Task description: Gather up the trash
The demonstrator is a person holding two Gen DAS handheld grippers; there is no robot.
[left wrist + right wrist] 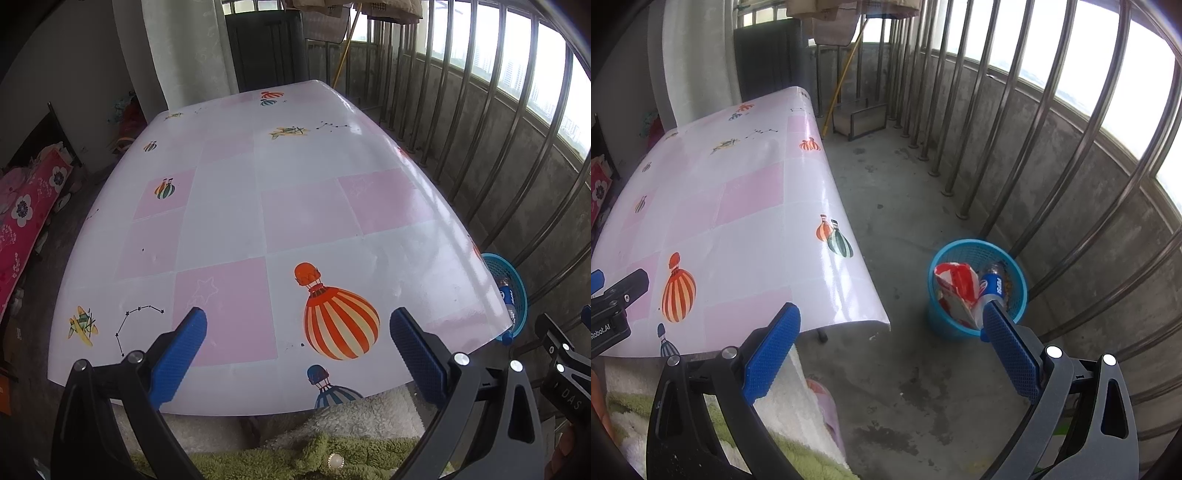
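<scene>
The left gripper (298, 334) hangs over the near edge of the bench (229, 206), its blue-padded jaws spread wide apart with nothing between them; below them lies the bench's glossy cover of pink and white squares printed with hot-air balloons. The right gripper (892, 334) is held off the bench's near right corner, over the concrete floor (897, 206), and its jaws are likewise wide apart and empty. The trash sits in a blue mesh bin (964, 251) that stands on the floor, just beyond the bench's right edge and close to the concrete wall with its metal railing (1008, 110). Inside the bin are a crumpled red-and-white wrapper (955, 282) and a blue Pepsi bottle (991, 288), leaning against each other. In the right wrist view the right-hand pad partly covers the bin's near rim. From the left wrist camera only a slice of the bin shows past the bench's right edge. A fuzzy white and green fabric (354, 417) lies at the near edge below the grippers.
</scene>
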